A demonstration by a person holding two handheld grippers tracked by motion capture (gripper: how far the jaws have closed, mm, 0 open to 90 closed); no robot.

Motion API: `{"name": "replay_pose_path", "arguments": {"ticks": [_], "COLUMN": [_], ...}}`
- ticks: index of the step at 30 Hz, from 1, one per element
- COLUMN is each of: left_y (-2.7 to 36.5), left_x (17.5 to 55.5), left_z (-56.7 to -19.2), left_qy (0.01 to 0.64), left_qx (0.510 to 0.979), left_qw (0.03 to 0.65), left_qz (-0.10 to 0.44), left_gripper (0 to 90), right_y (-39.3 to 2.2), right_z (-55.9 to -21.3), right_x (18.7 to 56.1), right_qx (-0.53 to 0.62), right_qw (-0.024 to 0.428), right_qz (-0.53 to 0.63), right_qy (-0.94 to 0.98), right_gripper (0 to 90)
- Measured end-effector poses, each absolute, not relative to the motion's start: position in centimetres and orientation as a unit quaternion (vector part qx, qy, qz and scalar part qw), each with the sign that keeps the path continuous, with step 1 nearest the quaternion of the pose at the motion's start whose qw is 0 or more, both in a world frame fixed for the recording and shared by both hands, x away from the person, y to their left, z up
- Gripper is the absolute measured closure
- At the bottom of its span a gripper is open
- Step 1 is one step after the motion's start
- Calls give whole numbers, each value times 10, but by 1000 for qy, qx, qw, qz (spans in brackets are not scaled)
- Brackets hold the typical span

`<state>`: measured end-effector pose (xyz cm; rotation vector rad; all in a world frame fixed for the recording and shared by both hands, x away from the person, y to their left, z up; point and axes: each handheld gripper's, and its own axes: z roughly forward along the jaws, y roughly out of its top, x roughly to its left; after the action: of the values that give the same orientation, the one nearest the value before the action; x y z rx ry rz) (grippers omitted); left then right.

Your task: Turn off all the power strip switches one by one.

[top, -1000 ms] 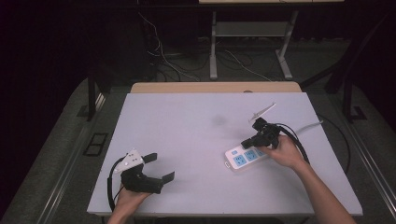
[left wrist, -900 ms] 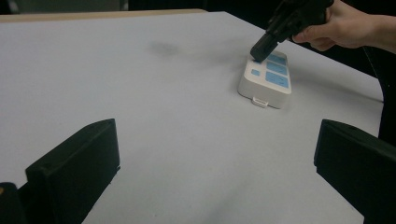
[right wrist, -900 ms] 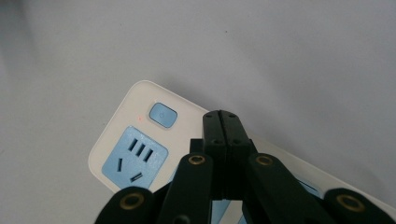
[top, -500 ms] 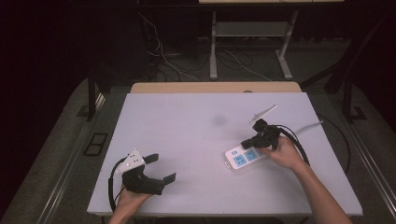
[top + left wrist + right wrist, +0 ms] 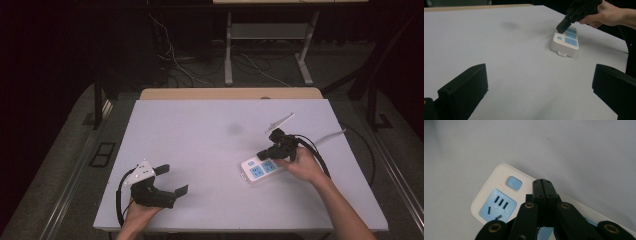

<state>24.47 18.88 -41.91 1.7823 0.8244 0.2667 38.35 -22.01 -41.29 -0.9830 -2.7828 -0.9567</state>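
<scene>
We hover the right claw, jaws pinched together and empty, beside the white plastic power strip's blue button; we should press squarely.

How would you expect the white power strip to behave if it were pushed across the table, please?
The power strip looks like a rigid, flat plastic block, so it should slide rather than roll or tip. The table looks smooth, so it may skid or pivot easily. The shut right hand-held gripper, over its top near the button, could turn it if pushed off-centre.
</scene>
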Motion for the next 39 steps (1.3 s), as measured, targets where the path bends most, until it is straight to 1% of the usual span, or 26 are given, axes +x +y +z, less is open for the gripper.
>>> {"name": "replay_pose_path", "arguments": {"ticks": [1, 7, 10, 12, 18, 31, 39], "left_y": [189, 189, 189, 189, 189, 188, 188], "left_x": [245, 246, 246, 246, 246, 246, 245], "left_z": [-419, -420, -420, -420, -420, -419, -419], "left_qy": [348, 348, 348, 348, 348, 347, 346], "left_qx": [753, 753, 753, 753, 753, 753, 753], "left_qw": [548, 547, 548, 548, 548, 548, 548], "left_qz": [113, 112, 112, 112, 112, 111, 111], "left_gripper": [0, 0, 0, 0, 0, 0, 0], "right_y": [-220, -229, -225, -222, -223, -215, -203], "right_z": [-413, -417, -414, -412, -407, -377, -370], "right_x": [383, 382, 379, 377, 374, 361, 358], "right_qx": [-314, -323, -310, -303, -305, -279, -262], "right_qw": [16, 29, 18, 3, 4, 7, 12], "right_qz": [-309, -336, -336, -327, -331, -340, -338], "right_qy": [-897, -884, -889, -895, -893, -898, -904], "right_gripper": [900, 900, 900, 900, 900, 900, 900]}}
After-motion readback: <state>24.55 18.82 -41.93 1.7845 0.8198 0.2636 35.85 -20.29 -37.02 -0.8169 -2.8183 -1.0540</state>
